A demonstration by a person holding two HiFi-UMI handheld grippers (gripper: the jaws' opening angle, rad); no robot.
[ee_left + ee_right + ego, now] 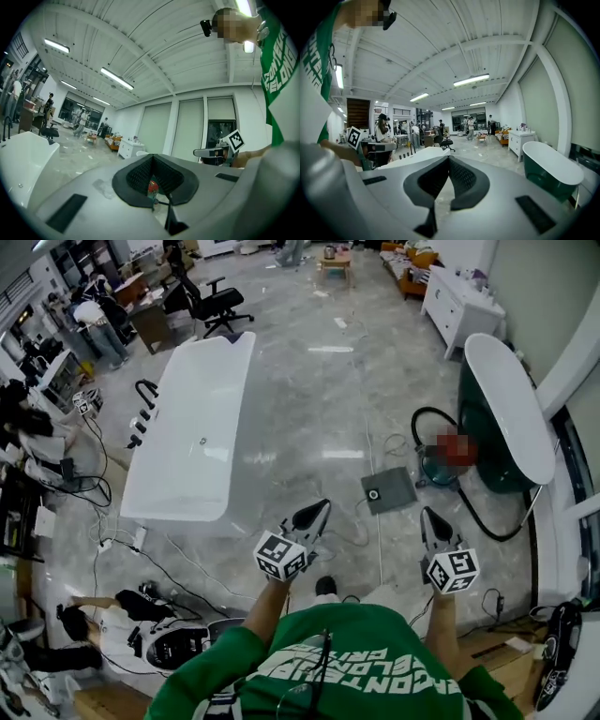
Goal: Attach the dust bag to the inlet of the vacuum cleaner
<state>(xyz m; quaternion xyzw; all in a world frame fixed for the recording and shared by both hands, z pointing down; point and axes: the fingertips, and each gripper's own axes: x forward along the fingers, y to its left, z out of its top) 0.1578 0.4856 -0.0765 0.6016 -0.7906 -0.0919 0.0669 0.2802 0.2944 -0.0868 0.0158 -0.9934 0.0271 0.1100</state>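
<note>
Left gripper point(317, 510) and right gripper point(431, 517) held out over the grey floor point(309, 399), both pairs of jaws pressed together and empty, flat grey dust bag point(388, 490) lying on the floor ahead, just beside the teal vacuum cleaner point(434, 468), near the dark green bathtub point(506, 409).

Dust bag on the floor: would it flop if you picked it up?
Probably floppy and light: the dust bag lies flat like thin fabric. Its collar round the hole looks stiffer, so likely the best spot to grab.
</note>
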